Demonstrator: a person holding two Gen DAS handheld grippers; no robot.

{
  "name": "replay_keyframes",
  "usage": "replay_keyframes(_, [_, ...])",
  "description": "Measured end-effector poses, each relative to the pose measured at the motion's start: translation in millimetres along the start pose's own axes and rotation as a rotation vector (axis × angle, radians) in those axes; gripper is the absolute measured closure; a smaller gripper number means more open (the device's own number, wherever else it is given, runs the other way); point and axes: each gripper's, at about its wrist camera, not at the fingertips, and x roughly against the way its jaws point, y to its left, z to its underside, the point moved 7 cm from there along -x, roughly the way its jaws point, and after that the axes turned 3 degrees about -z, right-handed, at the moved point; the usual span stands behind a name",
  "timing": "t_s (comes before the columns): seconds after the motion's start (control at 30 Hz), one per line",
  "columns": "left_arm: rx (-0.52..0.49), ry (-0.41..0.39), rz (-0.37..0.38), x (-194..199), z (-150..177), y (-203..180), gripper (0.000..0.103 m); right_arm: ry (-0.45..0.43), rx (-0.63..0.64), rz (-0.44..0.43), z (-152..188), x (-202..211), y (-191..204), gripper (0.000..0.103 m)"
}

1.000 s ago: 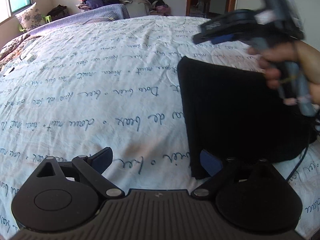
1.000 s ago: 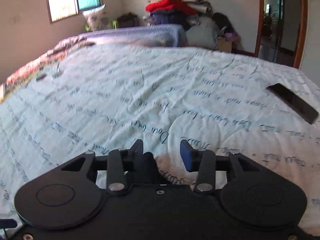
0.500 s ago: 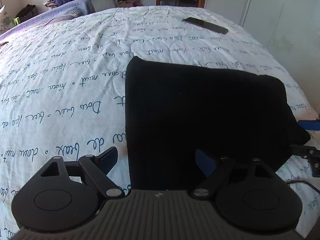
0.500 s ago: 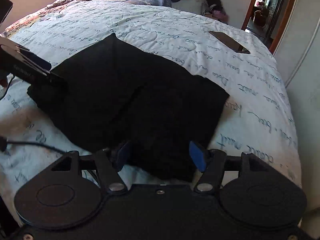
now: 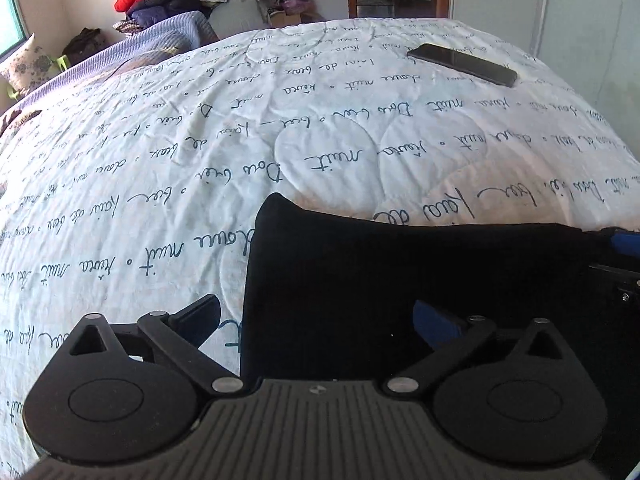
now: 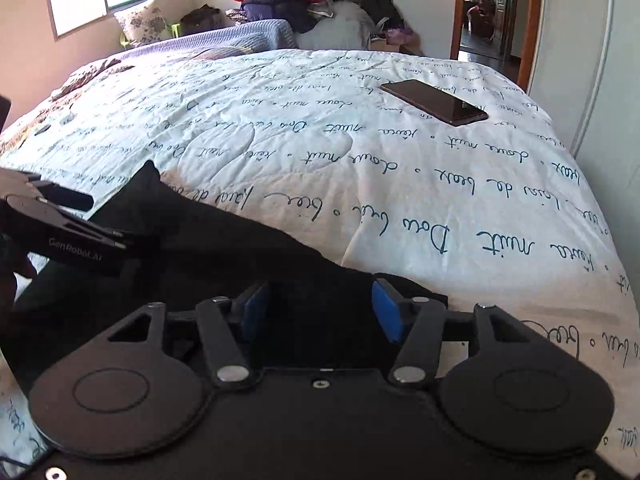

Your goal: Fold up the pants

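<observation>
Pants (image 5: 400,272) folded at quilt's (image 5: 320,140) near edge, left claw (image 5: 316,316) spreading, right claw (image 6: 320,308) narrowing, unpinched.

Pants (image 5: 400,272) matt black ribbed cloth; bedspread (image 5: 320,128) quilted cotton; phone (image 6: 434,102) glossy.

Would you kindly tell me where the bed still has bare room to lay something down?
Bare quilt runs wide between the black pants and the purple blanket. A narrower strip lies between the pants and the phone. It is crowded over the pants, where the left hand-held gripper and right hand-held gripper work.
</observation>
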Motion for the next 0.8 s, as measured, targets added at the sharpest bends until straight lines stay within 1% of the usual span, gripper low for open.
replay_keyframes(0.03, [0.005,-0.004,-0.002,3.4,1.1,2.8,0.004,-0.019,0.013,0.006,-0.3,7.8,3.5,0.047])
replay_keyframes(0.1, [-0.007,-0.015,-0.031,9.9,4.5,6.6,0.005,-0.051,0.057,0.037,4.6,27.5,10.5,0.047])
replay_keyframes(0.17, [-0.008,-0.015,-0.05,14.4,7.8,9.1,0.005,-0.068,0.09,0.035,14.4,44.5,22.7,0.046])
replay_keyframes(0.23, [0.006,-0.014,-0.038,19.2,11.4,8.7,0.005,-0.057,0.118,0.013,26.6,52.4,33.5,0.046])
replay_keyframes(0.3, [0.014,-0.005,-0.023,24.5,16.3,6.0,0.005,-0.033,0.145,0.022,37.7,47.8,37.7,0.046])
replay_keyframes(0.33, [0.017,-0.004,-0.019,26.6,18.4,4.2,0.005,-0.025,0.153,0.046,42.2,41.8,36.7,0.042])
replay_keyframes(0.37, [0.016,-0.005,-0.012,27.9,20.7,1.2,0.005,-0.027,0.152,0.065,44.3,36.3,34.7,0.035])
replay_keyframes(0.43, [-0.001,0.002,-0.011,26.1,24.8,-4.6,0.004,-0.033,0.124,0.081,43.4,30.9,29.0,0.027])
replay_keyframes(0.5, [-0.004,0.002,-0.03,25.7,27.9,-5.6,0.004,-0.041,0.094,0.082,39.5,35.5,29.3,0.027])
replay_keyframes(0.63, [-0.002,-0.006,-0.021,35.4,32.0,-5.9,0.004,-0.092,0.111,0.136,39.8,54.4,38.4,0.029])
replay_keyframes(0.8, [-0.011,-0.011,-0.027,43.7,39.1,-9.0,0.004,-0.106,0.127,0.144,49.8,68.2,50.6,0.029])
